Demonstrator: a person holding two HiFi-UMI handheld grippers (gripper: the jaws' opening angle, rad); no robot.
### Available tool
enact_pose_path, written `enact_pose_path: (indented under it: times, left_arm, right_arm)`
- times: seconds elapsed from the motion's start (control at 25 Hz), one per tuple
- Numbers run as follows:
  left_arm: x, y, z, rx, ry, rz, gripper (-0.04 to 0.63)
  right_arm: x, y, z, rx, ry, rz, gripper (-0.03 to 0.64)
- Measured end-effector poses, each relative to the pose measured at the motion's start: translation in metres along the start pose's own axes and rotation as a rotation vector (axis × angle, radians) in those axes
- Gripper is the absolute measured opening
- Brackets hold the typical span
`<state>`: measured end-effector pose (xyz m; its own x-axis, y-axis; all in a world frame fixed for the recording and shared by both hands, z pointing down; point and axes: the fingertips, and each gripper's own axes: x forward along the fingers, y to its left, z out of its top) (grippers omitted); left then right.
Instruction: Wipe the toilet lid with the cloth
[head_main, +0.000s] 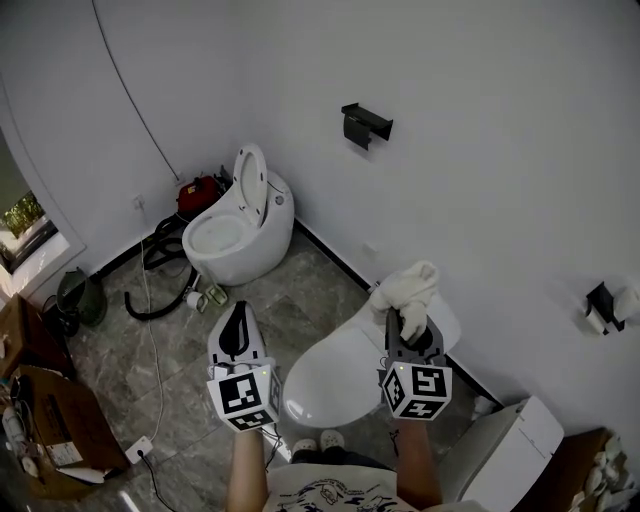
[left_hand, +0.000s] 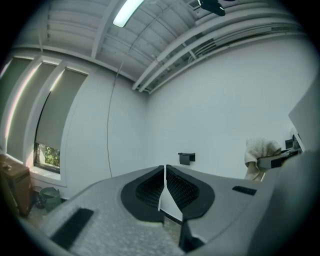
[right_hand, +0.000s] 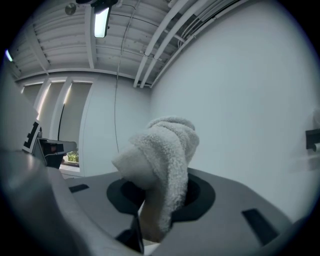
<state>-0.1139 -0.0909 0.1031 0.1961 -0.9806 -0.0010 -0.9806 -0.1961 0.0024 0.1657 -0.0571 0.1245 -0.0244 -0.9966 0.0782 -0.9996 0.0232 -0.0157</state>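
The near white toilet has its lid (head_main: 335, 372) closed, and it lies between my two grippers in the head view. My right gripper (head_main: 399, 322) is shut on a white fluffy cloth (head_main: 408, 287), held above the lid's far right end close to the wall. In the right gripper view the cloth (right_hand: 166, 162) bulges up out of the jaws and hides the pads. My left gripper (head_main: 238, 322) hangs over the floor left of the lid, shut and empty. Its black pads (left_hand: 177, 187) meet in the left gripper view, where the cloth (left_hand: 260, 150) shows at the right.
A second white toilet (head_main: 235, 235) with its lid raised stands at the back, with a red object (head_main: 198, 194) and a black hose (head_main: 160, 285) beside it. Cardboard boxes (head_main: 45, 420) sit at the left, a white box (head_main: 510, 445) at the lower right. A black holder (head_main: 365, 124) is on the wall.
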Motion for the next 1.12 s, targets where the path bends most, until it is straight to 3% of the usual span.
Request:
enact_pose_path:
  times: [1.12]
  left_arm:
    - [0.0,-0.011,0.016,0.021,-0.021,-0.004,0.018]
  right_arm:
    - [0.001,-0.009,0.016,-0.004,-0.025,0.015,0.106]
